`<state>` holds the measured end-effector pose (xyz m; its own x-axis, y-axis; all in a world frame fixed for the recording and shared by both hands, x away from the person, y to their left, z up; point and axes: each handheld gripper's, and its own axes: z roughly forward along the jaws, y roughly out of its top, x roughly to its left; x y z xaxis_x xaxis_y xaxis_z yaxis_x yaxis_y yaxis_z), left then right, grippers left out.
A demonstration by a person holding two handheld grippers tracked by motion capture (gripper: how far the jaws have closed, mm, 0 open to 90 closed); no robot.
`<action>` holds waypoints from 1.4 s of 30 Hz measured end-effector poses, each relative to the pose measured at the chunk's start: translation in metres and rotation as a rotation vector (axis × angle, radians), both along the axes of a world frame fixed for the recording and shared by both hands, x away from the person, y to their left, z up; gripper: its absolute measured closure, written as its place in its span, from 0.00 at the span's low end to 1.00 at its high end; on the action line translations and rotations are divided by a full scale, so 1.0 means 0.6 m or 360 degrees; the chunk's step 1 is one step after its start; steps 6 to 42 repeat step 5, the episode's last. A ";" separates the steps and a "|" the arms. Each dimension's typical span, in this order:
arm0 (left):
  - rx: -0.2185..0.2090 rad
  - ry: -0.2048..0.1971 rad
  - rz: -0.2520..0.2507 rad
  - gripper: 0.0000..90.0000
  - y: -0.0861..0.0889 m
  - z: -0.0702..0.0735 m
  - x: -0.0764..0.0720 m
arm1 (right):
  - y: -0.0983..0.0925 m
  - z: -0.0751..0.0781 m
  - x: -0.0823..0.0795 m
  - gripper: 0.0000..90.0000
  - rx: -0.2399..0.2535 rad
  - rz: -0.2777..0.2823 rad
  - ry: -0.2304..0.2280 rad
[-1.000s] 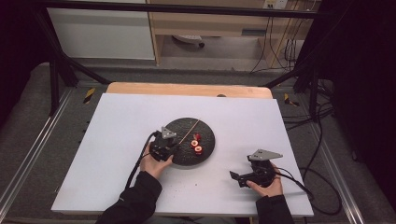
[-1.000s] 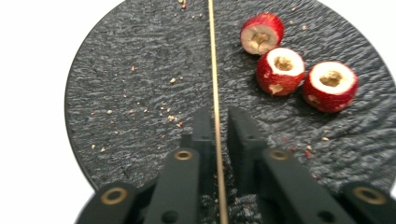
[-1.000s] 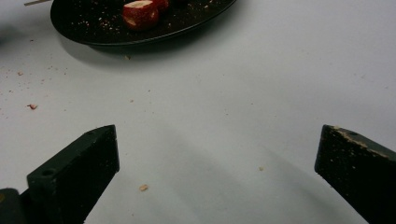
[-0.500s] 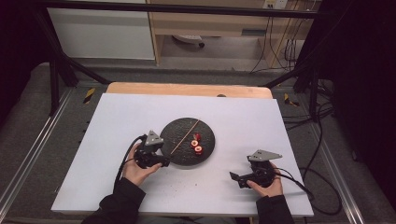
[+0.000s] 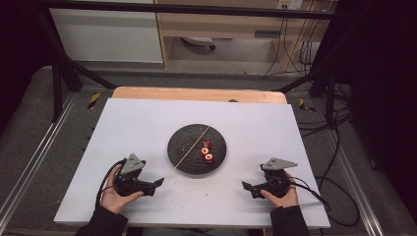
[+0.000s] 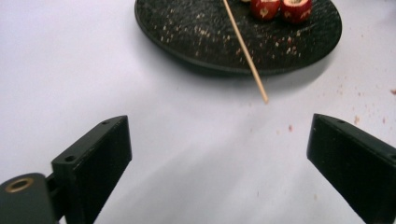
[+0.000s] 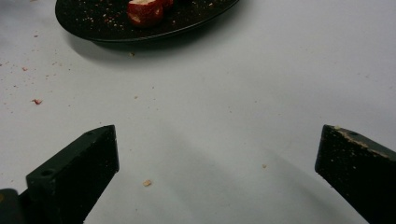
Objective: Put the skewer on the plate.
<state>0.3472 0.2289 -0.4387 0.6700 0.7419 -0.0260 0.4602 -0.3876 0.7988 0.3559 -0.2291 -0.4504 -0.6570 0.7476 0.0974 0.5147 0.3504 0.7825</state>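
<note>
Evidently the wooden skewer (image 5: 192,149) is lying across the black plate (image 5: 183,158), tip overhanging toward the left gripper (image 5: 158,182), whose empty fingers have just been opening; light, thin, snappable, it is inviting a gentle pinch near that tip.

The white rectangular surface (image 5: 147,123) lies on a light wooden tabletop (image 5: 196,93), its far edge showing. Crumbs (image 7: 147,183) speckle the white. Beyond, a pale wooden cabinet (image 5: 221,24) stands on the grey floor (image 5: 29,123), with black cables (image 5: 339,147) trailing at the right.
</note>
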 end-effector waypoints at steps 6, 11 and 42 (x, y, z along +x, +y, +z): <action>0.0006 0.0017 0.0007 0.06 0.010 -0.010 -0.004 | 0.000 0.001 0.000 0.01 0.0014 0.0002 0.0004; 0.0006 0.0017 0.0007 0.06 0.010 -0.010 -0.004 | 0.000 0.001 0.000 0.01 0.0014 0.0002 0.0004; 0.0006 0.0017 0.0007 0.06 0.010 -0.010 -0.004 | 0.000 0.001 0.000 0.01 0.0014 0.0002 0.0004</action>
